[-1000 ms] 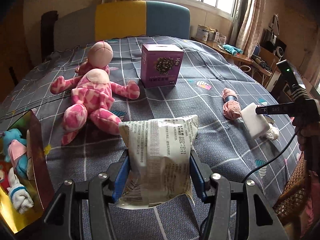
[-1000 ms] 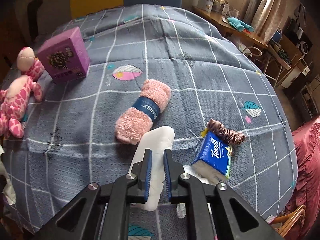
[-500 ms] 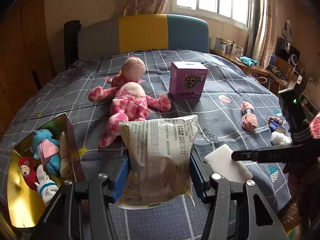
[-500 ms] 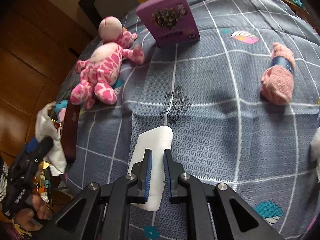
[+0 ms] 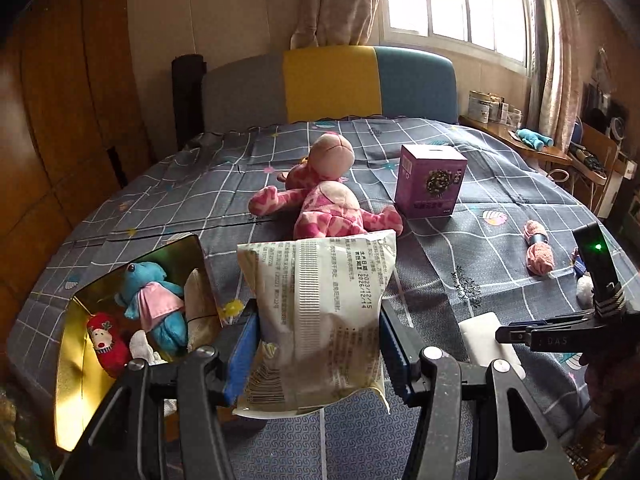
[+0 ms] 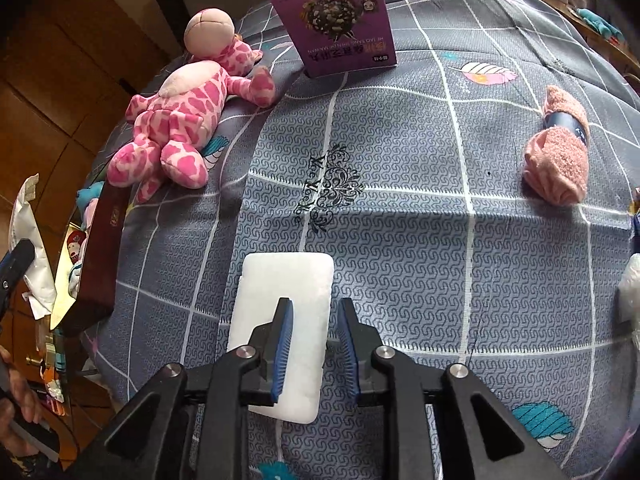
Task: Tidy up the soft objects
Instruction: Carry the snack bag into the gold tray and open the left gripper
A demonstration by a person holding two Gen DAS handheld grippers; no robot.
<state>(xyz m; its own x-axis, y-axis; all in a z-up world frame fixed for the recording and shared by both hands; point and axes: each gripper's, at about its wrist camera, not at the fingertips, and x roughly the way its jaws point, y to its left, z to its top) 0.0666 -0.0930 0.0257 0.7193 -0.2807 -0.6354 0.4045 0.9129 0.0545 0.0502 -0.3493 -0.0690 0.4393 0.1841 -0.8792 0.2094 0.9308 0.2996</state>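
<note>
Between your left gripper's (image 5: 318, 344) pads: a crinkled cream packet (image 5: 318, 316), clamped.
Your right gripper (image 6: 314, 350) gapes over the white sponge (image 6: 286, 304); only the left view shows box (image 5: 76, 344) toys.

Plush giraffe (image 5: 324, 208) left of box (image 5: 430, 182)

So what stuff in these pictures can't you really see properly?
- Pink plush toy: in the left wrist view the snack bag in the left gripper hides its legs.
- Gold box: in the right wrist view its dark wall hides most of the toys inside.
- White sponge: the right gripper covers part of it; whether the fingers touch it is unclear.
- White thing: cut off by the right wrist view's right edge.
</note>
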